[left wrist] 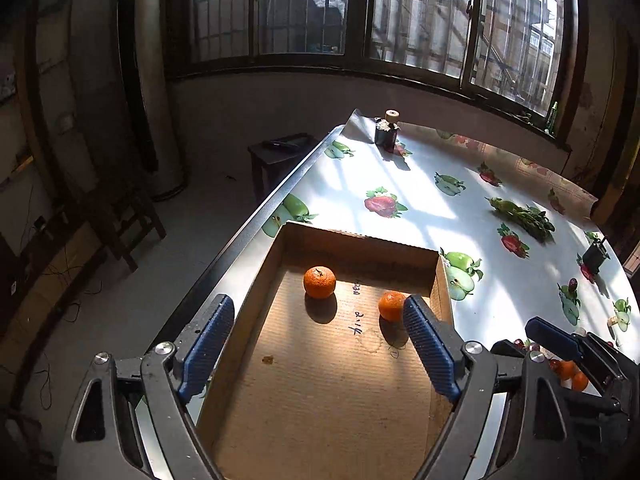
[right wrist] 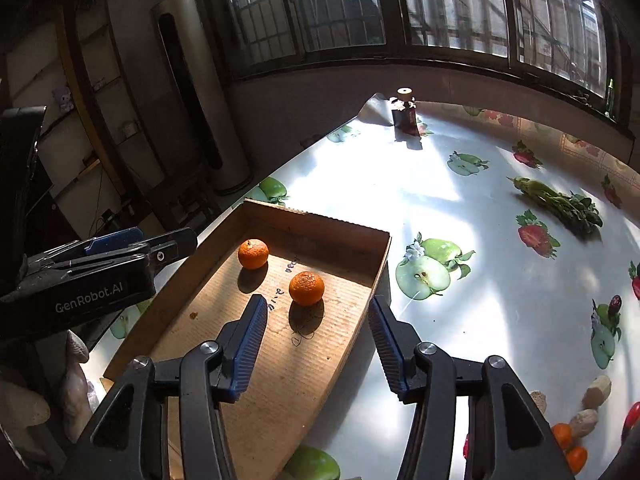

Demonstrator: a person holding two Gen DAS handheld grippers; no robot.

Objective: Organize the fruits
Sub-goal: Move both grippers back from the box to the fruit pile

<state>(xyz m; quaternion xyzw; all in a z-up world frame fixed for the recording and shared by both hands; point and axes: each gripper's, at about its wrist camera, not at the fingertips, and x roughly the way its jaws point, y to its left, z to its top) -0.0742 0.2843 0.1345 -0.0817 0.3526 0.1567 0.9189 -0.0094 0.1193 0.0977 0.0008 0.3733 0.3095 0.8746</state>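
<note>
Sunlit fruit-print table (left wrist: 400, 184) carries your cardboard tray (left wrist: 352, 240) at its left edge; two oranges (left wrist: 319, 282) lie inside. Your left gripper (left wrist: 320, 344) and right gripper (right wrist: 318, 344) gape wide, holding nothing.

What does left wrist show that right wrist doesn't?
Left wrist only: a dark stool on the floor past the table edge, and a small black object near the table's right edge.

Right wrist only: pale lumpy pieces at lower right, and the left tongs seen from the side.

Both: the cardboard box holding two oranges, leafy greens, the dark bottle, loose oranges outside the box, and both tongs open, empty.
</note>
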